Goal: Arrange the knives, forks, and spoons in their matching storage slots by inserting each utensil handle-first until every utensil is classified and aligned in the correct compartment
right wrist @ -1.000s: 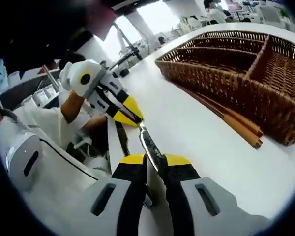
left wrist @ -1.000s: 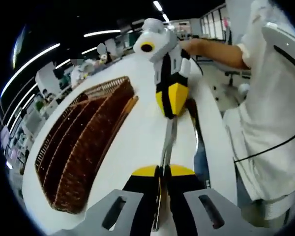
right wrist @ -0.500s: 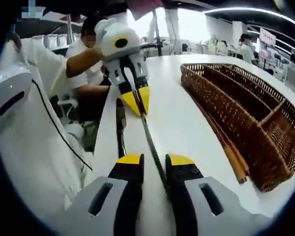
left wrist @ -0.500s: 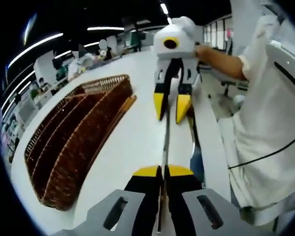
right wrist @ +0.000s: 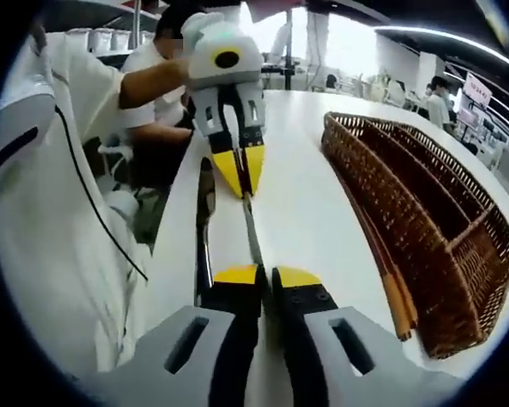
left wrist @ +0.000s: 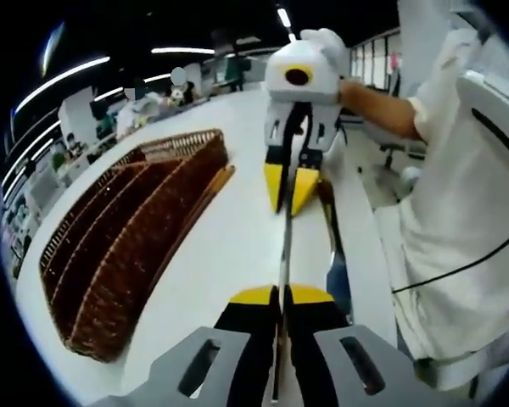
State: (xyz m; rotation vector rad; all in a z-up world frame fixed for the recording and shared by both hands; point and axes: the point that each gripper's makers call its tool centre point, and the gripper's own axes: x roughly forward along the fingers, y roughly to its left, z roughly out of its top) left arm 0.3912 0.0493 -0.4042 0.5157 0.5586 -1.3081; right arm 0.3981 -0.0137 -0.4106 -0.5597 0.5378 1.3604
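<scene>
A slim silver metal knife [left wrist: 283, 246] ran up the middle of the left gripper view, pinched at its near end between the closed yellow-tipped jaws of the left gripper [left wrist: 280, 298] and at its far end by the right gripper [left wrist: 290, 188], whose jaws had narrowed onto it at centre frame. In the right gripper view the same knife [right wrist: 249, 231] ran from the right gripper [right wrist: 265, 276] at lower centre to the left gripper [right wrist: 242, 170] above it.

The step in hand looked like a hand-to-hand regrasp of one utensil above the white tabletop [left wrist: 220, 254], with no utensil seen in the brown woven wicker tray [left wrist: 127, 246] at the left of the frame. The next move would probably call for one gripper to let go and the other to swing the knife handle-first toward a long slot.

The right gripper view showed the tray [right wrist: 424, 229] at right with its cross divider, a pair of brown wooden chopsticks [right wrist: 390, 288] lying just beside its near wall, and a dark utensil [right wrist: 205, 220] on the tabletop at left; the left gripper view showed the tray's long slots more end-on.
</scene>
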